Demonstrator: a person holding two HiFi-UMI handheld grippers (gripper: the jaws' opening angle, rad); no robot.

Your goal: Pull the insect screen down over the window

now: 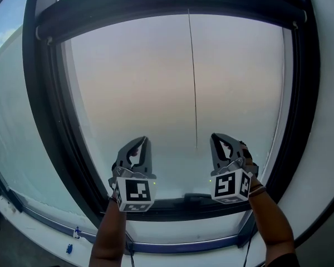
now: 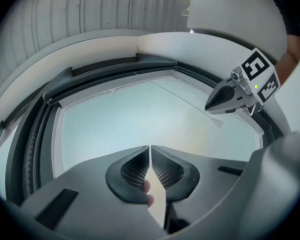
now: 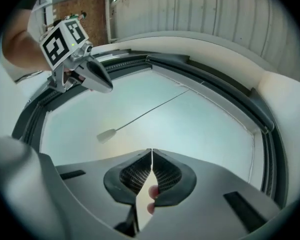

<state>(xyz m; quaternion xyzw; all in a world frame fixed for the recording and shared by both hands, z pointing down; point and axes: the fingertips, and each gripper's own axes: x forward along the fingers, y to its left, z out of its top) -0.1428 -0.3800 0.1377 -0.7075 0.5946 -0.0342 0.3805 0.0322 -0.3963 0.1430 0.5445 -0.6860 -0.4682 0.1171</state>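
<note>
A dark-framed window fills the head view, with a dark bar across its top. A thin pull cord hangs from that bar down the middle of the pale pane and ends in a small tab. My left gripper is held up in front of the lower pane, left of the cord, shut and empty. My right gripper is just right of the cord's end, also shut and empty. The left gripper view shows shut jaws and the right gripper beyond. The right gripper view shows shut jaws with the left gripper past them.
The dark lower frame runs just below both grippers, with a small raised handle on it. Thick dark side posts and a white wall reveal border the pane. A second pane lies to the left.
</note>
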